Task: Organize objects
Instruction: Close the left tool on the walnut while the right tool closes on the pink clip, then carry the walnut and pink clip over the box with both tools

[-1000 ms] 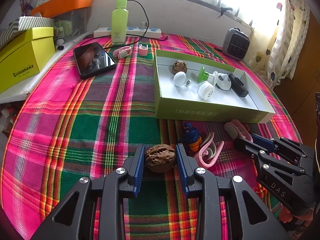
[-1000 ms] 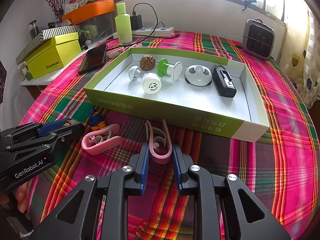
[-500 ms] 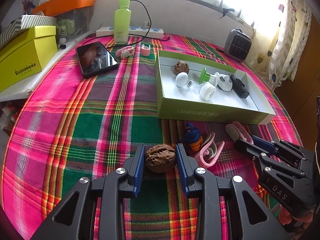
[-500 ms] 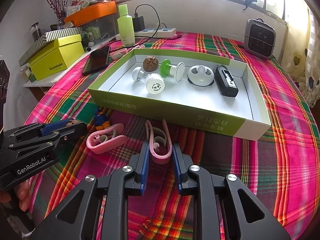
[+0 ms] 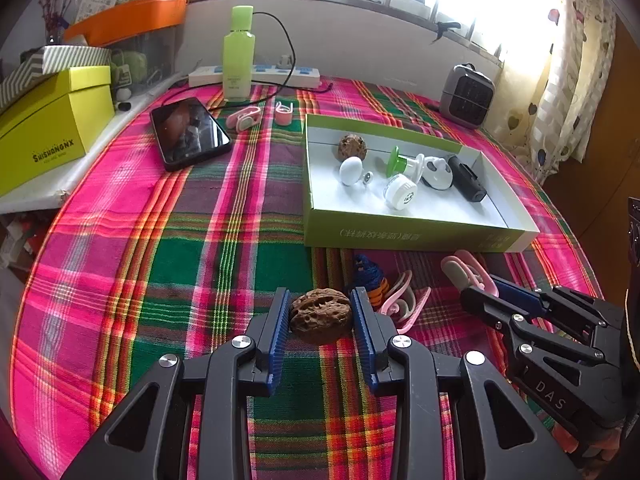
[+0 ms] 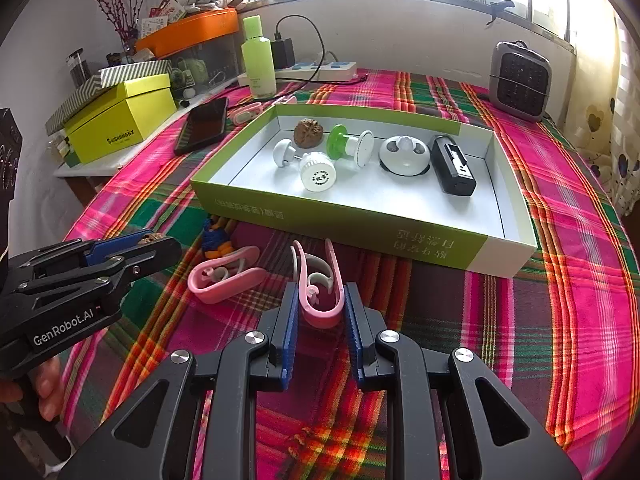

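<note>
Both tools tilt down toward the plaid table (image 5: 120, 280), just near of the green box (image 6: 360, 224). The left tool (image 5: 320, 316) is clamped on a wrinkled brown walnut (image 5: 321, 315). The right tool (image 6: 320, 312) pinches the rounded end of a pink clip (image 6: 320, 300), its prongs pointing toward the box.

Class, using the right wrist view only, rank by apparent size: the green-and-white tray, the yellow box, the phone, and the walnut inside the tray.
1. green-and-white tray
2. yellow box
3. phone
4. walnut

The tray sits nearer the camera, but the gap looks clear.
</note>
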### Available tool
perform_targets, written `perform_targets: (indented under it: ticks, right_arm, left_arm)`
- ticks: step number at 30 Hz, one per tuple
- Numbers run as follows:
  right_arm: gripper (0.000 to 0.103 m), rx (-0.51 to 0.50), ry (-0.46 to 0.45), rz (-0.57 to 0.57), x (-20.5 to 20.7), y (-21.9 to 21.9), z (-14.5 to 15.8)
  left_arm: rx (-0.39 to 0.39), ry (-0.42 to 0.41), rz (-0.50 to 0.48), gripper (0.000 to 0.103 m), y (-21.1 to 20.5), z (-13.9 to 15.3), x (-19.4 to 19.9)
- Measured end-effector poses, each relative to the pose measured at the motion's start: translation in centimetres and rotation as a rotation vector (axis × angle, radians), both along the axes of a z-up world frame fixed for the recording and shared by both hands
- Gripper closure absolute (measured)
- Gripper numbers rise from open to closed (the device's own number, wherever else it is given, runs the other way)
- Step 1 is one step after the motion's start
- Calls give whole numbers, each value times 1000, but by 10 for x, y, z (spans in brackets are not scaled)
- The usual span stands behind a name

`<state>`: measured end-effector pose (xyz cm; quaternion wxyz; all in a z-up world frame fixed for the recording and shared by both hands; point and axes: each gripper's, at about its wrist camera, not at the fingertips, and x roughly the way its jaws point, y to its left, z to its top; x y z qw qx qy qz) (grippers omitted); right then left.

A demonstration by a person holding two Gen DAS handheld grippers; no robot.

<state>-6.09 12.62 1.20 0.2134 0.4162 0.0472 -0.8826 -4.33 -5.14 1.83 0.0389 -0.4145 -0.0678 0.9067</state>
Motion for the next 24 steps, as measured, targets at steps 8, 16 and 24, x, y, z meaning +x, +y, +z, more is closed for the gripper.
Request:
perform_targets:
  ticks: [8,16,24]
  right_arm:
    - [80,-26,20,6,3,4,11]
    - [80,-36,51,1,0,6,25]
    - [80,-24,72,-21,-12,11,32]
  left_arm:
    - [-2,17,-8,74,4,10,-1]
    - [-1,34,-21,74,8,20,-7]
    - [8,41,-30,74,12,28,-22]
